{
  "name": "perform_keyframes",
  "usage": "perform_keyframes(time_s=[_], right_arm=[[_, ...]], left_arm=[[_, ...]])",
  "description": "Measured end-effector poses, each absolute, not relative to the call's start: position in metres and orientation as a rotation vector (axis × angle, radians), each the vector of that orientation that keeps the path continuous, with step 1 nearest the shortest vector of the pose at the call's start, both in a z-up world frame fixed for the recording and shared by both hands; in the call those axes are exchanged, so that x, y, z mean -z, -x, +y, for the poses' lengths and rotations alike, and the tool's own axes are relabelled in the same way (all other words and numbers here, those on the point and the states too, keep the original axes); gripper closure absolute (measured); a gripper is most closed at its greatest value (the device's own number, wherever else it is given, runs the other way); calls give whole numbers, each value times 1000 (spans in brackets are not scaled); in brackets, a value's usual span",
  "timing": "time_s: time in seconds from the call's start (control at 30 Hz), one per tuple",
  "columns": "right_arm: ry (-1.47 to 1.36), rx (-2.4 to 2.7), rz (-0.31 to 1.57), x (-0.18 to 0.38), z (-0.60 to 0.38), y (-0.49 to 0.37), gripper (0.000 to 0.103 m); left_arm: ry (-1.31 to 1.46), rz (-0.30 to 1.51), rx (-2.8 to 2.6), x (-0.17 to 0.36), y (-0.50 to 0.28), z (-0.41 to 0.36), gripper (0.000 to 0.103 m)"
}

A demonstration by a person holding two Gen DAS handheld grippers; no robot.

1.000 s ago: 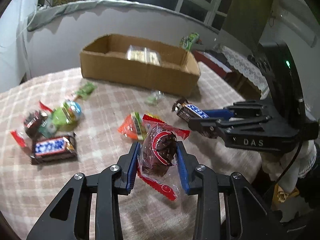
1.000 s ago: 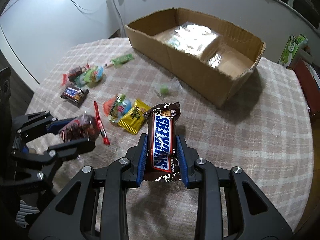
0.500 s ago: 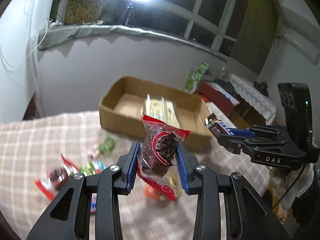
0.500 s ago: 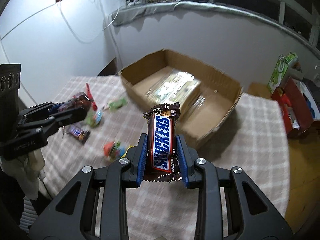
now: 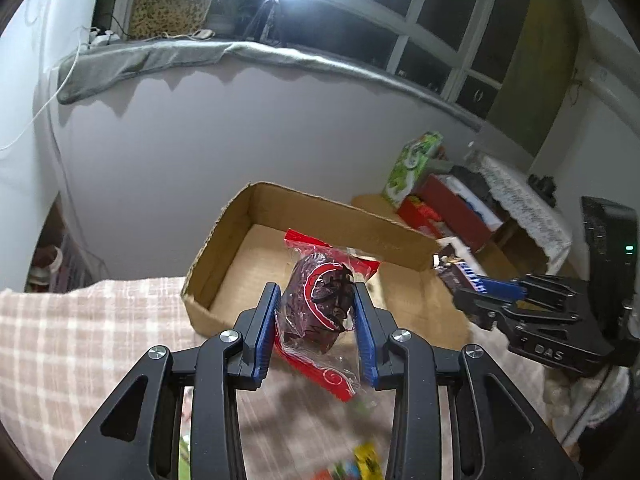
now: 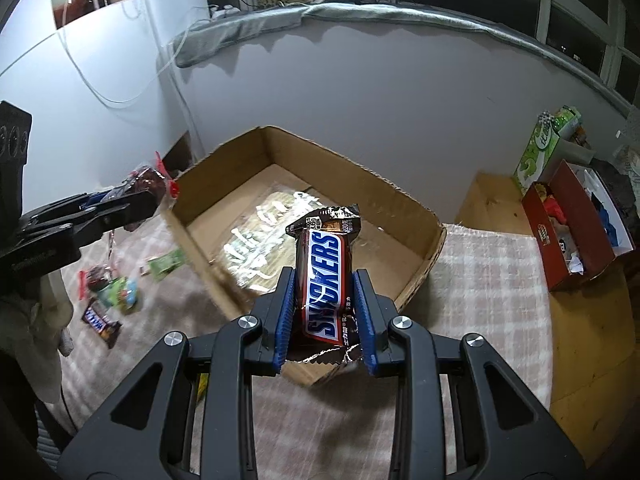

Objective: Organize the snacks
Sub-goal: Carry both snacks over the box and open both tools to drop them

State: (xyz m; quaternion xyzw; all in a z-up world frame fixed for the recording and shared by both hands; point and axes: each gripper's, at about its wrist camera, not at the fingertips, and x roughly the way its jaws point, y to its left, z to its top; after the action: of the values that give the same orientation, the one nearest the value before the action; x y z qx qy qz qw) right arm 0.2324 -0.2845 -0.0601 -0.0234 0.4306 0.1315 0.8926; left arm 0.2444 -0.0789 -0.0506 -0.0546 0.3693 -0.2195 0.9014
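My left gripper (image 5: 316, 332) is shut on a dark brown snack in a clear wrapper with red ends (image 5: 320, 308), held in the air just before the near left part of the open cardboard box (image 5: 224, 236). My right gripper (image 6: 324, 320) is shut on a Snickers bar (image 6: 324, 280), held above the box's near wall (image 6: 424, 264). A clear packet (image 6: 264, 236) lies inside the box. Each gripper shows in the other's view: the right one (image 5: 476, 284) and the left one (image 6: 132, 200).
Loose snacks lie on the checked tablecloth (image 6: 492, 280) left of the box: a green sweet (image 6: 166, 264), a small Snickers (image 6: 100, 320), a round green-blue pack (image 6: 124, 292). A red box (image 6: 568, 224) and a green carton (image 6: 540, 152) stand on the floor to the right.
Both grippers have risen off the table with their snacks and moved forward toward the cardboard box, which now looks closer and larger in both views.
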Motion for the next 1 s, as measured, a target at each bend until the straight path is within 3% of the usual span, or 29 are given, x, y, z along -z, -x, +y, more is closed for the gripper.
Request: perform_keyframes(time_s=[0.27,0.33,0.37,0.4,0.47,0.5,1.0], right_arm=[[61,-255,924,79,-283,-250,73],[66,-253,924,82,-282,-251,73],[71,-251,922,82,-281,-251,67],[75,-247,919,81,-281,-250,55],[81,-236,890,77,-280,-245,38],[85,-233,874,74,-280,-243,36],[112,-283,829,47,-262,-187,36]], left_arm=[[26,802,409,68,-264,-97,66],[9,798,386,68,-263,-99,52],[9,794,376,67,-263,-99,47],[17,785,371,65,-261,-97,43],[24,777,364,62,-261,-93,42],[26,773,358,60,-259,-90,42],[65,668,286,19,-197,-19,42]])
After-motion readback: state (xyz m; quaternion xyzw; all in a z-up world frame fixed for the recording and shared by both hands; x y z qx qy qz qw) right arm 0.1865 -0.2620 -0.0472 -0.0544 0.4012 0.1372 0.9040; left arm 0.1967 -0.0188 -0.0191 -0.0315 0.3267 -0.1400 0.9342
